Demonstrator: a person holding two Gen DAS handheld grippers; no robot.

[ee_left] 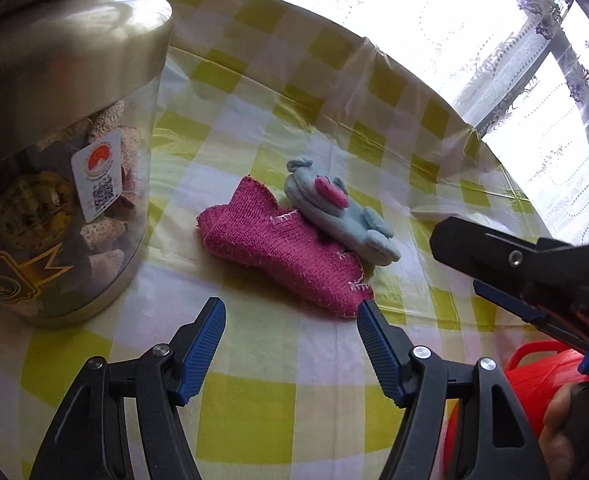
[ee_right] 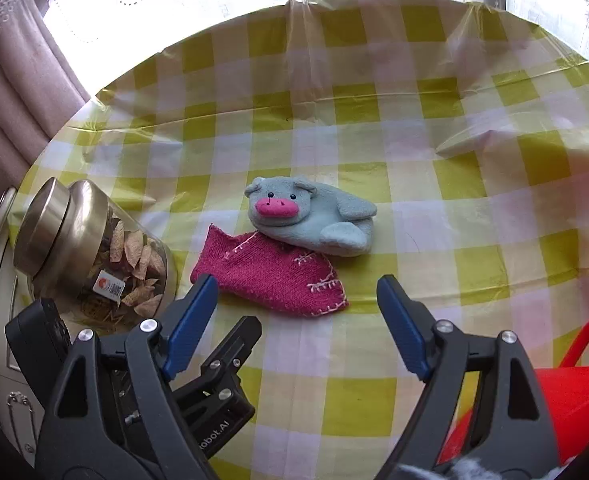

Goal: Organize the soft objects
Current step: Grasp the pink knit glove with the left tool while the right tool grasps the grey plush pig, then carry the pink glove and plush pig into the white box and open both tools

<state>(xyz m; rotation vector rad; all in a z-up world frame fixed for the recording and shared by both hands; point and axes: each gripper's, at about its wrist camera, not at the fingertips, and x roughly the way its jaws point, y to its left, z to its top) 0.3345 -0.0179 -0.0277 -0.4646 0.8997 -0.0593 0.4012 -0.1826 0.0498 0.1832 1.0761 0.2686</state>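
Both our claws hang over the checked tablecloth (ee_right: 374, 400), holding nothing. Left gripper (ee_left: 290, 312): jaws parted about halfway, empty. Right gripper (ee_right: 298, 292): jaws spread wide, empty. Just ahead of both lies the pink knitted sock (ee_right: 270, 276), its near edge close beside the left claw's right fingertip (ee_left: 368, 310). The blue plush pig (ee_right: 306, 216) rests on the sock's far edge. A jar (ee_left: 54, 184) stands left of the left claw; a red basket (ee_right: 574, 396) sits right of the right claw.
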